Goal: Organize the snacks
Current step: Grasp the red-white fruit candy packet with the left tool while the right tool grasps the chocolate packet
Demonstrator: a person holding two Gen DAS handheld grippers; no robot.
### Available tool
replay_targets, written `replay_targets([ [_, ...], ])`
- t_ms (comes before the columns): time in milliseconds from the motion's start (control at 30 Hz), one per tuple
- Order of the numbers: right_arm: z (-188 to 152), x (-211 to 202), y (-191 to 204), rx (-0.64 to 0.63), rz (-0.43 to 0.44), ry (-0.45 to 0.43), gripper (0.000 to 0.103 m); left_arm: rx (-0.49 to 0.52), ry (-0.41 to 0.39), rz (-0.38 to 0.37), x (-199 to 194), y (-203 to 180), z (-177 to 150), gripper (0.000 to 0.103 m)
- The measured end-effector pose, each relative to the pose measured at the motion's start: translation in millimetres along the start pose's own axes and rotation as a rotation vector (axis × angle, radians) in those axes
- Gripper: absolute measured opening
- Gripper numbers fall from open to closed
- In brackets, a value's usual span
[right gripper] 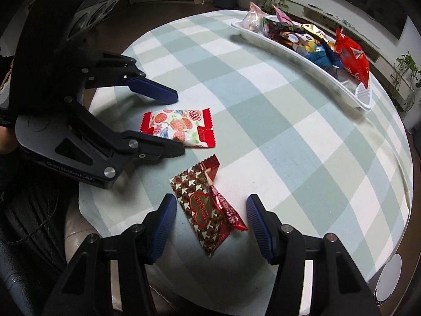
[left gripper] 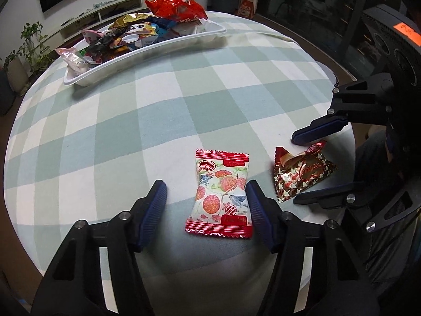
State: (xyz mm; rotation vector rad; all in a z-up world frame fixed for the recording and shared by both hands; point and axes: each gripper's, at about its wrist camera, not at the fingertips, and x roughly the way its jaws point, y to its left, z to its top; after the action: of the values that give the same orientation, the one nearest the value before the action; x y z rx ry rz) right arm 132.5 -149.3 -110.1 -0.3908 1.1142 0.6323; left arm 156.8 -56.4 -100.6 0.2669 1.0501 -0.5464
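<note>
A white and red fruit-print snack packet (left gripper: pixel 222 193) lies flat on the checked tablecloth between the fingers of my left gripper (left gripper: pixel 206 197), which is open around it. The packet also shows in the right wrist view (right gripper: pixel 181 127), with the left gripper (right gripper: pixel 179 123) straddling it. A red and gold star-print packet (right gripper: pixel 208 206) lies between the fingers of my right gripper (right gripper: pixel 209 216), which is open. In the left wrist view that packet (left gripper: pixel 302 172) sits between the right gripper's (left gripper: pixel 294 168) fingers. A white tray (left gripper: pixel 147 48) holding several snack packets stands at the far side.
The round table with the green checked cloth (left gripper: pixel 184 100) curves away at its edges. The tray's rim (right gripper: pixel 302 58) runs along the far right in the right wrist view. A shelf and potted plants (left gripper: pixel 29 42) stand beyond the table.
</note>
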Motion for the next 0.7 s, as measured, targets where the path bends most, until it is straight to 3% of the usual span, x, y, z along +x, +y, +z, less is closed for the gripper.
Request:
replay_targets([
  [167,3,2,2,-0.016,0.01,0.024,0.053,0.051,0.026,-0.016,0,-5,4,0.04],
  [367,4,2,10,-0.047,0.035,0.05,0.034,0.106,0.062,-0.029,2,-9,8,0.038],
  [700,-2,-4,5,0.027,0.039,0.006,0.029,0.086,0.053,-0.056,-1,-3,6,0.034],
])
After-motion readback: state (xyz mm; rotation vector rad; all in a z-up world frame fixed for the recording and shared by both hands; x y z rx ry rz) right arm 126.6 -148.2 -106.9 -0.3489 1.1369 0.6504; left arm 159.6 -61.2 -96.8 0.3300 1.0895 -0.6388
